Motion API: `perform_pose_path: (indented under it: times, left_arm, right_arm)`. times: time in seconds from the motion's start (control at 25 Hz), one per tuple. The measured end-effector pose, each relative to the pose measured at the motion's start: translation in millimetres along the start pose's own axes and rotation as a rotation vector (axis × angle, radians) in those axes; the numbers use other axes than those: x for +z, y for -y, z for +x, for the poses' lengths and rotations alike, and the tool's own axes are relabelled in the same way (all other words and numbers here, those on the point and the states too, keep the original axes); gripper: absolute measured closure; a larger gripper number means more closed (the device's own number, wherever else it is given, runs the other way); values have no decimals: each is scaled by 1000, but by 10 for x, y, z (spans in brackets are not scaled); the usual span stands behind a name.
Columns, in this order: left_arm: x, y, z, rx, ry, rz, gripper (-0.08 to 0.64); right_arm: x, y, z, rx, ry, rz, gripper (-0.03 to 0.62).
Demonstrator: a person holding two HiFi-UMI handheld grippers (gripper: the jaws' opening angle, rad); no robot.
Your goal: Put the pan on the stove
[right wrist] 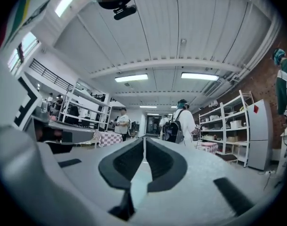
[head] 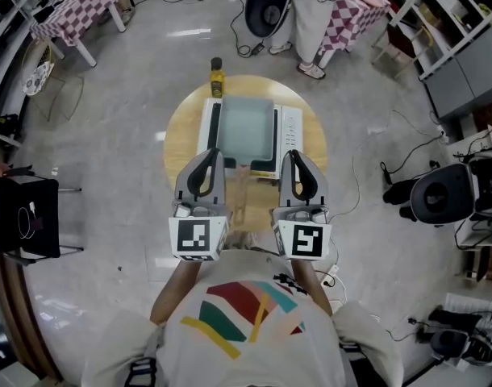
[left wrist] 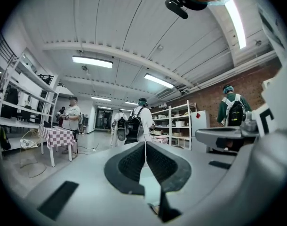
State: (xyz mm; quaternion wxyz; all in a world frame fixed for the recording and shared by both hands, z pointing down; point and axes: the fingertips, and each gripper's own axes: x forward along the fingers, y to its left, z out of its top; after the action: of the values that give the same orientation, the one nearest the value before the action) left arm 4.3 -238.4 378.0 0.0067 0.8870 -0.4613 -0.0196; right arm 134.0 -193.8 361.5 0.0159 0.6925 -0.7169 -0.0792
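Round wooden table [head: 177, 139] holds the stove [head: 291, 131], and the square pan [head: 246, 127] already sits on it. It's likely stiff metal with some weight, best taken by its handle [head: 241, 185] at 6 o'clock. Your left gripper [head: 212, 155] and right gripper [head: 293, 156] are both closed, empty. The bottle [head: 217, 76] at 12 o'clock has no print you can read.

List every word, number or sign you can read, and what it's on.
No text can be read.
bottle label: too small.
stove control strip: marks too small.
left tool and right tool cubes: square marker patterns, no letters.
white cabinet: red diamond sticker, no print legible.
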Motion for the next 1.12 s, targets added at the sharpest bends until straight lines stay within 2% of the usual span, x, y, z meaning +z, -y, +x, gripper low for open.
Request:
perform_pose_path:
  times: [0.12,0.28,0.44,0.6,0.76,0.92,1.12]
  left_arm:
    - [2,79,-39,-26,-49,7,554]
    - [53,86,1,-29,15,40,554]
    - [61,90,37,-31,0,37,554]
    - [99,75,33,-27,40,41,554]
    - [59,106,4,-34,5,41,554]
    - [59,70,-37,-37,38,65,554]
    - [2,76,-57,-36,33,58,554]
  right_arm:
    - [-134,-137,-2,30,-39,19,589]
    - [-188,-180,8,28,-97,-1,592]
    - [-188,-150,46,24,-80,28,592]
    - [-248,-156,12,26,-97,38,594]
    - [-295,-169,-19,30,-106,49,592]
    - [-325,-244,-42,37,-118,48,593]
    - [-443,-280,-80,47,-149,48,594]
